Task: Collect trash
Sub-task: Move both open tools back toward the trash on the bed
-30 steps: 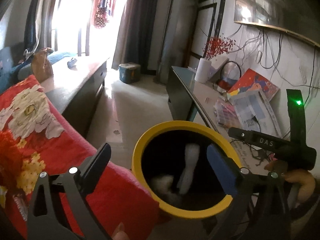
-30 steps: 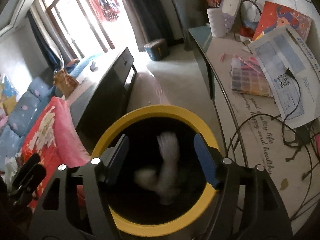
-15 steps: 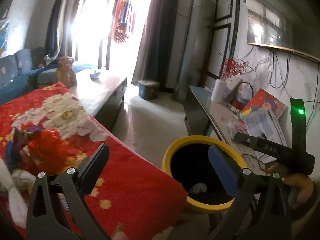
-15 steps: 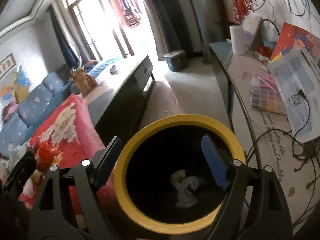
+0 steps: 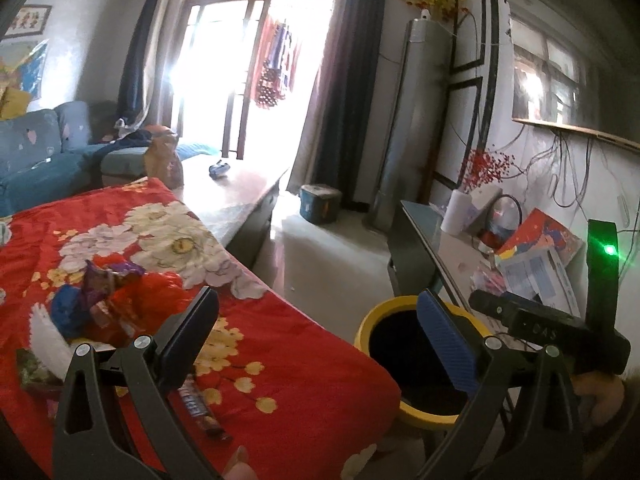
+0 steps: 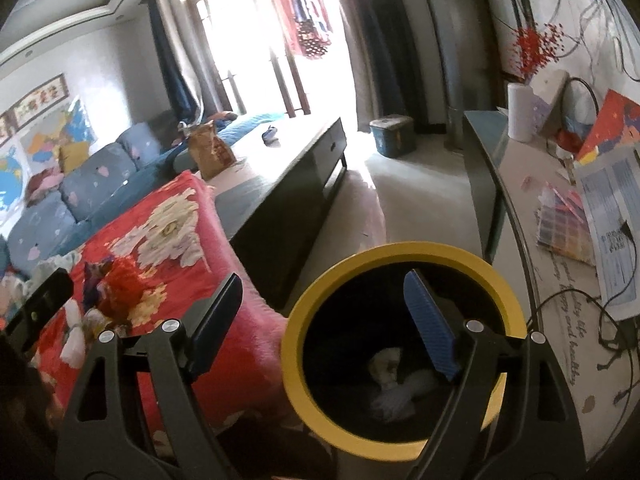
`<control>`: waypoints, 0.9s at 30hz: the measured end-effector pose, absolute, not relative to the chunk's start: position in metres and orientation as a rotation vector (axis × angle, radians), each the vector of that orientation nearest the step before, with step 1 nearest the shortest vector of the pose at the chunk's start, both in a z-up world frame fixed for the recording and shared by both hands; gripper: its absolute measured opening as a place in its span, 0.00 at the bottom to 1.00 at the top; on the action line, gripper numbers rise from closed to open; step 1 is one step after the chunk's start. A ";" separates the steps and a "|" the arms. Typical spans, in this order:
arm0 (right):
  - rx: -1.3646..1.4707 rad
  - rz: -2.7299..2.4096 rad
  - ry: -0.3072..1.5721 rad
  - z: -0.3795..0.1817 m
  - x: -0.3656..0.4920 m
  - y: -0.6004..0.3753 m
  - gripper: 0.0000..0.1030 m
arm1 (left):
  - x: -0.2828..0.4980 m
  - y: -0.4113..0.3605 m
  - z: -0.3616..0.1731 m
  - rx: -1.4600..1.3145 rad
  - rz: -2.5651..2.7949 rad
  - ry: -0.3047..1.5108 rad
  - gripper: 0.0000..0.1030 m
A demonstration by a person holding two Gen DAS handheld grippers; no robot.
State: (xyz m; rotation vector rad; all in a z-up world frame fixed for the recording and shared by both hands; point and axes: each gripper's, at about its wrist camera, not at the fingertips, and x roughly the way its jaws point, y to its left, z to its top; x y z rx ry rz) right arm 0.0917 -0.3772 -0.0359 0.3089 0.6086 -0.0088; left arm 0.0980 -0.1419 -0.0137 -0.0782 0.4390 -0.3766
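Both grippers, left [image 5: 316, 336] and right [image 6: 320, 320], gape wide and empty; the right's jaws have just been opening above the yellow-rimmed bin [image 6: 404, 254], where white tissue [image 6: 394, 392] lies lower right. Risk: reaching for the wrapper pile [image 5: 100, 300] at left, a wide jaw may snag the red blanket [image 5: 280, 360]. A candy bar [image 5: 200, 408] lies nearer, partly behind the left finger.
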 end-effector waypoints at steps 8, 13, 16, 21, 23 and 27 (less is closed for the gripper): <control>0.275 0.043 0.594 -0.028 0.089 -0.357 0.73 | 0.091 -0.119 -0.008 -0.092 -0.326 0.410 0.94; 0.253 0.078 0.590 -0.024 0.088 -0.343 0.73 | 0.091 -0.104 -0.005 -0.105 -0.289 0.402 0.94; 0.237 0.100 0.590 -0.022 0.088 -0.334 0.73 | 0.091 -0.094 -0.003 -0.119 -0.263 0.395 0.94; 0.218 0.137 0.592 -0.019 0.088 -0.321 0.73 | 0.090 -0.077 -0.003 -0.132 -0.229 0.390 0.94; 0.201 0.160 0.597 -0.018 0.088 -0.313 0.73 | 0.090 -0.072 -0.002 -0.138 -0.216 0.389 0.94; 0.173 0.207 0.605 -0.017 0.089 -0.296 0.73 | 0.090 -0.060 -0.002 -0.144 -0.187 0.387 0.94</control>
